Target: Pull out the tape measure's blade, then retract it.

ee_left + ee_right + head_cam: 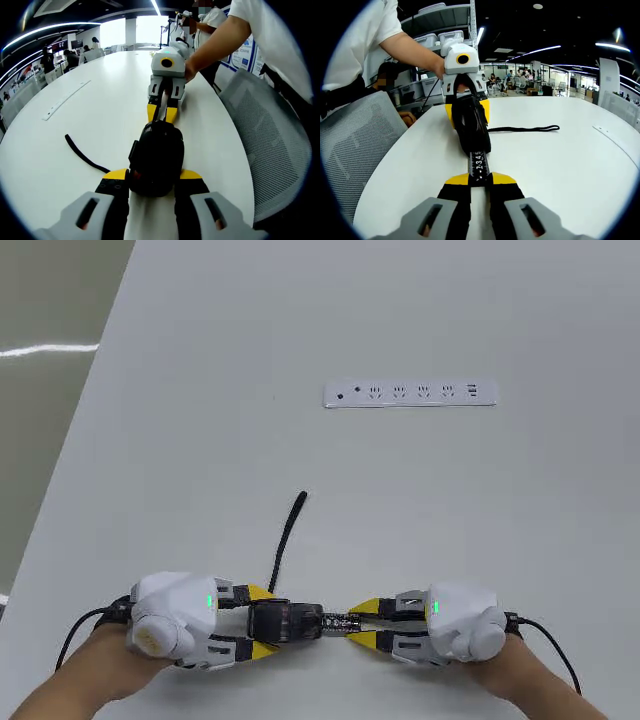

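1. Tape measure [285, 620] is sitting low at the near edge of the white table [200, 440], btwn your two grippers. Can't tell if the case is touching the top.
2. You're clamping the black case w/ the L gripper [268, 621]. In the left gripper view its yellow-tipped jaws are pressing on either side of the case.
3. You're pinching the blade [478, 167] w/ the R gripper [480, 178]. The jaws are closing tight on its end, w/ printed digits showing just past the tips.
4. Blade is sticking out only a short way. In the head view the two grippers are pointing at each other, tips near but apart, w/ the bare strip running btwn them.
5. Black strap [288, 535] is trailing from the case area away from you, lying loose and slightly curved on the table.
6. White power strip [410, 394] is lying flat further out, well apart from the strap and grippers.
7. Grey mesh chair [270, 125] is standing just beside the table edge, on your side.
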Motion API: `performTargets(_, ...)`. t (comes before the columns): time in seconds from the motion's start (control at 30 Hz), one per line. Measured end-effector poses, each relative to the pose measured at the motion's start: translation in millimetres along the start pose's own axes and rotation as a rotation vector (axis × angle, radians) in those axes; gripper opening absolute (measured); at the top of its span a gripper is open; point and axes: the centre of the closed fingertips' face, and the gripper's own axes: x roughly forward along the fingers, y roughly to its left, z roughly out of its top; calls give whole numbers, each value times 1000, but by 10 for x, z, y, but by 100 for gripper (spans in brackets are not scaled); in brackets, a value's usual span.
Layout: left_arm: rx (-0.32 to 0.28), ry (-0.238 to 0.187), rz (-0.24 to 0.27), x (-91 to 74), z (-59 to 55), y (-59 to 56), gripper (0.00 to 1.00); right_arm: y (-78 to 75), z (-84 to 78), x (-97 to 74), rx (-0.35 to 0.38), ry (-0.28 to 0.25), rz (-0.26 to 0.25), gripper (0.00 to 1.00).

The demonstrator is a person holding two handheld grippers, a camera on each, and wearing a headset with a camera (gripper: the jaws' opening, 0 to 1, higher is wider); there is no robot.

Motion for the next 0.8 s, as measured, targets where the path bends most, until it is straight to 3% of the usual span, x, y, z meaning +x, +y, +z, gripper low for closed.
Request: performTargets(0.8,-4,-8,6,5,-13,15,31,-46,-111,-219,15,5,-26,11)
